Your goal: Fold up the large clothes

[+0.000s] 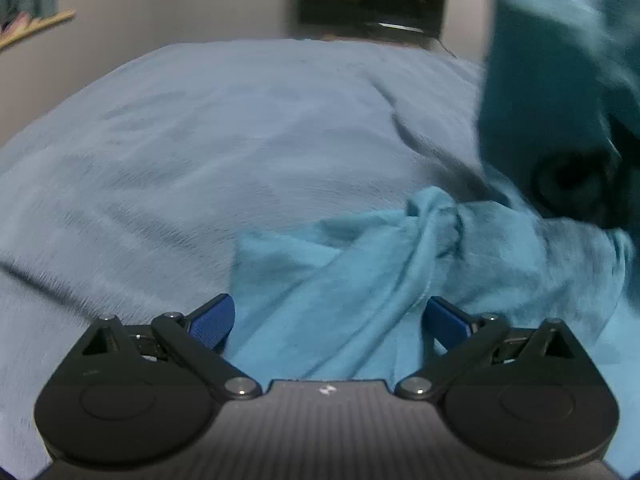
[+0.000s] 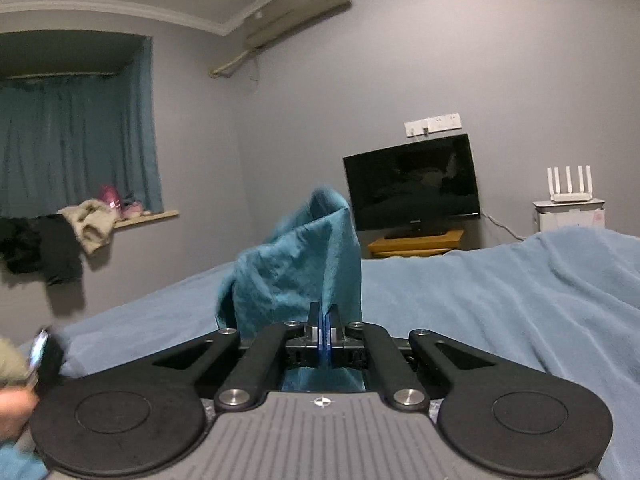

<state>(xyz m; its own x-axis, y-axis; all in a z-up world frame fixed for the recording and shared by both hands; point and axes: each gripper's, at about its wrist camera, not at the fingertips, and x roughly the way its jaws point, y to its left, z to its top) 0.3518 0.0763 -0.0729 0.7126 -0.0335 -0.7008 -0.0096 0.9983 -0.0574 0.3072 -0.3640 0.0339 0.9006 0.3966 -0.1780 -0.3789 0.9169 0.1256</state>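
Observation:
A teal garment [image 1: 360, 280] lies crumpled on the light blue blanket [image 1: 200, 140] of a bed. My left gripper [image 1: 328, 308] is open low over it, and a fold of the cloth lies between its blue fingers [image 1: 212, 320] without being pinched. At the upper right, another part of the garment [image 1: 552, 60] hangs lifted, draped over a dark housing [image 1: 568, 178]. In the right wrist view my right gripper [image 2: 324, 316] is shut on the teal garment [image 2: 304, 264], which stands up in a peak just ahead of the closed pads.
The blanket [image 2: 520, 300] covers the whole bed. Beyond its far edge a black TV [image 2: 412, 182] sits on a wooden stand [image 2: 416, 242], with a white router [image 2: 568, 186] to its right. Clothes [image 2: 88, 224] hang off a window sill. A person's hand [image 2: 12, 404] shows at the lower left.

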